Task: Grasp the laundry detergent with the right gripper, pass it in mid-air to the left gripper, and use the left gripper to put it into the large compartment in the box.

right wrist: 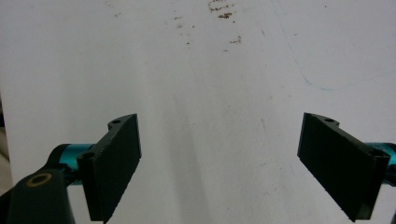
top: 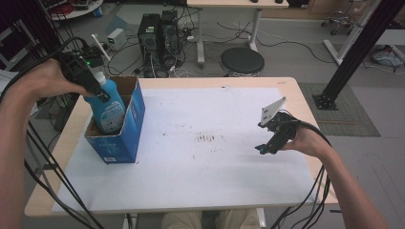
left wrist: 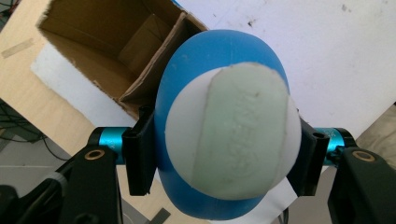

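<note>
A blue bottle (top: pixel 107 109) with a white cap stands with its lower part inside an open blue cardboard box (top: pixel 131 125) at the table's left. My left gripper (top: pixel 98 88) is shut on the bottle's neck just under the cap. In the left gripper view the pale cap (left wrist: pixel 233 135) and blue shoulder fill the space between the jaws, and both pads (left wrist: pixel 140 154) press on the bottle; the box's brown inside (left wrist: pixel 112 42) lies beyond. My right gripper (top: pixel 263 149) hovers over the white sheet at the right, open with nothing between its wide-apart fingers (right wrist: pixel 116 163).
A white sheet (top: pixel 200 157) covers most of the wooden table, with dark specks (top: pixel 207 138) near the middle. Cables hang off the left edge and the right front corner. Behind the table are computer towers (top: pixel 157 33) and a round black stool (top: pixel 241 61).
</note>
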### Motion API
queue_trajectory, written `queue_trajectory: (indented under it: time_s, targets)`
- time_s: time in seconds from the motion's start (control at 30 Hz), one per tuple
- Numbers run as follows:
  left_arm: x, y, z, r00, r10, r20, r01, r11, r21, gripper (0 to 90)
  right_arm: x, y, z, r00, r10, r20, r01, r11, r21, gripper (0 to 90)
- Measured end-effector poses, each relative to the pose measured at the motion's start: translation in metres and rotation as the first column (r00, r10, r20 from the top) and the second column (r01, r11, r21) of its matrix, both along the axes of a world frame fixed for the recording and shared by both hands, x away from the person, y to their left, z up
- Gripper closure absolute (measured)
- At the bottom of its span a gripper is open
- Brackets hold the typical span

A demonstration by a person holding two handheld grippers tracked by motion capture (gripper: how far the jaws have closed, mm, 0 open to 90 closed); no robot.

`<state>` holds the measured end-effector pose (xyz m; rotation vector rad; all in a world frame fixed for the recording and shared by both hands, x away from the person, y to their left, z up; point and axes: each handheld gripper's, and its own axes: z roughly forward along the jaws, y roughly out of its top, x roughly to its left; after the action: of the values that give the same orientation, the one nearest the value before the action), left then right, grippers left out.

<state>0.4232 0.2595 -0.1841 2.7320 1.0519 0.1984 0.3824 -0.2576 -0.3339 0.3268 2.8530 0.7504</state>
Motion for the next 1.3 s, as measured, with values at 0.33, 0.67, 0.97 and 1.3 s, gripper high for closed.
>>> queue_trajectory:
  time_s: [0.33,0.67,0.97,1.3]
  targets:
    - [0.005,0.0,-0.035,0.9966,-0.075,-0.035,0.076,0.9967,0.027,37.9,-0.001,0.002,-0.003,1.0,0.003,-0.002,-0.003,1.0,-0.008,12.7]
    - [0.007,-0.003,-0.065,0.9875,-0.144,-0.064,0.148,0.9869,0.064,37.9,-0.003,0.003,-0.007,1.0,0.006,-0.001,-0.006,0.9999,-0.015,12.6]
    - [0.005,-0.001,-0.081,0.979,-0.188,-0.079,0.193,0.9785,0.072,37.9,-0.004,0.002,-0.011,1.0,0.002,-0.006,-0.003,0.9998,-0.019,12.7]
    - [0.005,-0.001,-0.088,0.9708,-0.227,-0.077,0.233,0.9692,0.08,37.9,-0.004,0.002,-0.011,1.0,0.002,-0.006,-0.002,0.9998,-0.021,12.7]
